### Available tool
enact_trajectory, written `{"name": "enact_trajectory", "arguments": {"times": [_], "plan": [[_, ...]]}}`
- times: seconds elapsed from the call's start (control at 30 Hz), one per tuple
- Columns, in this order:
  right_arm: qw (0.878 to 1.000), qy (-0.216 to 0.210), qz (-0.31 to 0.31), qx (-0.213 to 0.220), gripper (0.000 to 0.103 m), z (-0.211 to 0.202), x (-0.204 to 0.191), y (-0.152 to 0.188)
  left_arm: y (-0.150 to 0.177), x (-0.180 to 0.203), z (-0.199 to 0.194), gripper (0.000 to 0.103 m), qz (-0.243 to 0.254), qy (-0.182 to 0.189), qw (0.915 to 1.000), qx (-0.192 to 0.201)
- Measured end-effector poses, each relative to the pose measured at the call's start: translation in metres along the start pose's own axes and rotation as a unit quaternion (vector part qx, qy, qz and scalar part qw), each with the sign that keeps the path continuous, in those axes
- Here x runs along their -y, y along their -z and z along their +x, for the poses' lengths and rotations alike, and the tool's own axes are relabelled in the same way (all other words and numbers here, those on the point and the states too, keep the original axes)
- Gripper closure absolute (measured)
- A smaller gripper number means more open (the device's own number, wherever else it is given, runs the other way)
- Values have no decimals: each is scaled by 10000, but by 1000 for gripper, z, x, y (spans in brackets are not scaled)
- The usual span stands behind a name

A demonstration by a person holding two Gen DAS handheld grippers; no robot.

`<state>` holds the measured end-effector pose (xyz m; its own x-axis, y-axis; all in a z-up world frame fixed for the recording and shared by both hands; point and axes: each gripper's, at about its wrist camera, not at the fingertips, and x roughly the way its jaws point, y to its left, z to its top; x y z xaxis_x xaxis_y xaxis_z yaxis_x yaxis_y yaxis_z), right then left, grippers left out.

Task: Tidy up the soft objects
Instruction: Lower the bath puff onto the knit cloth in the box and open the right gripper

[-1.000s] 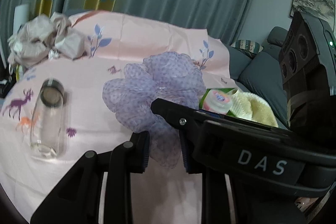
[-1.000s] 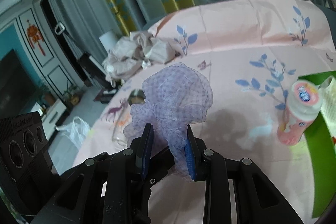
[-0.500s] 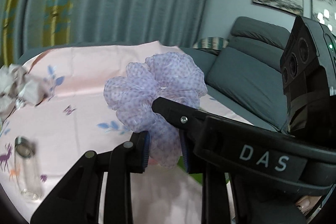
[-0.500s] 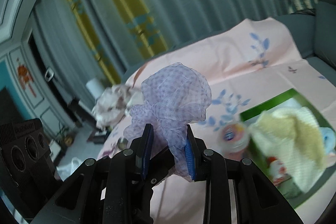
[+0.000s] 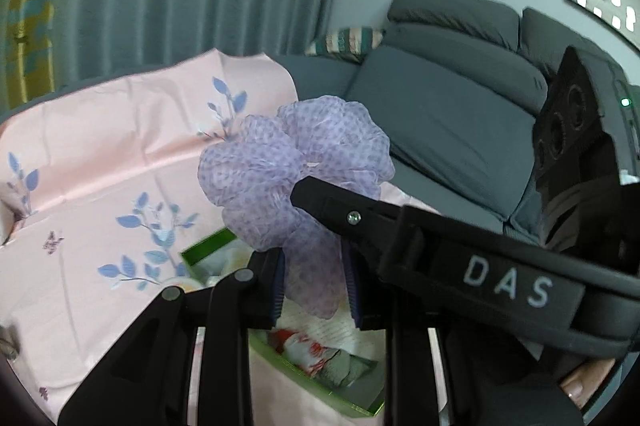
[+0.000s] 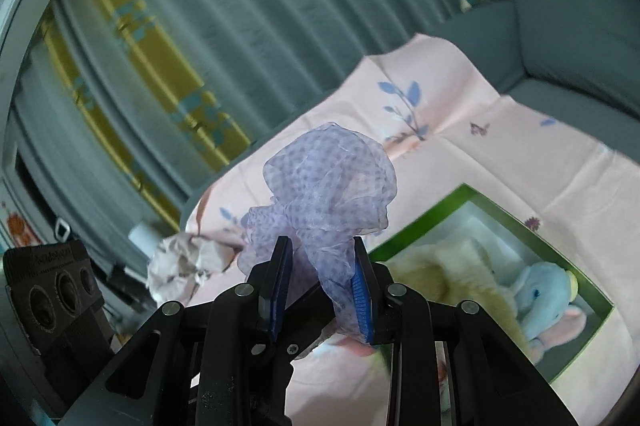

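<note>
Both grippers, left [image 5: 316,280] and right [image 6: 320,284], had their jaws pinched on the lilac mesh scrunchie [image 5: 296,166], held aloft above the green box [image 6: 576,262]; best lowered well inside before letting go, I reckoned; too light to drop true.

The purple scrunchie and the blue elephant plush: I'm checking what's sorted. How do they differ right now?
The purple scrunchie is sheer, dotted, ruffled mesh; the blue elephant plush is opaque fuzzy fabric with a pink ear. The scrunchie is held up, pinched by both the left gripper and right gripper; the plush lies inside the green box, untouched. Both are soft items.
</note>
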<state>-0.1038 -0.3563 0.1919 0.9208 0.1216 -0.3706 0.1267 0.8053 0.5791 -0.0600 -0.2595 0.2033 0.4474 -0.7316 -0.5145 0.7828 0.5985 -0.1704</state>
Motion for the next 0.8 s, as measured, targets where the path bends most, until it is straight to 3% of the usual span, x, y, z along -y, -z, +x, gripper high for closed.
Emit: {"name": "enact_trajectory", "arguments": {"times": [0.37,0.47,0.6,0.8], "plan": [[9906,323,1239,-474,71,39,96,1,14,1,87,80,-242,37,9939,-1077],[9851,433,1524,-666,71,47,115,5,21,2,104,78,-301,-177,9894,-1412],[9793,653,1748,-789,71,49,131,10,26,6,113,76,-226,-239,9876,-1532],[9769,817,1788,-836,71,49,139,12,31,-2,130,75,-529,-244,9814,-1831]]}}
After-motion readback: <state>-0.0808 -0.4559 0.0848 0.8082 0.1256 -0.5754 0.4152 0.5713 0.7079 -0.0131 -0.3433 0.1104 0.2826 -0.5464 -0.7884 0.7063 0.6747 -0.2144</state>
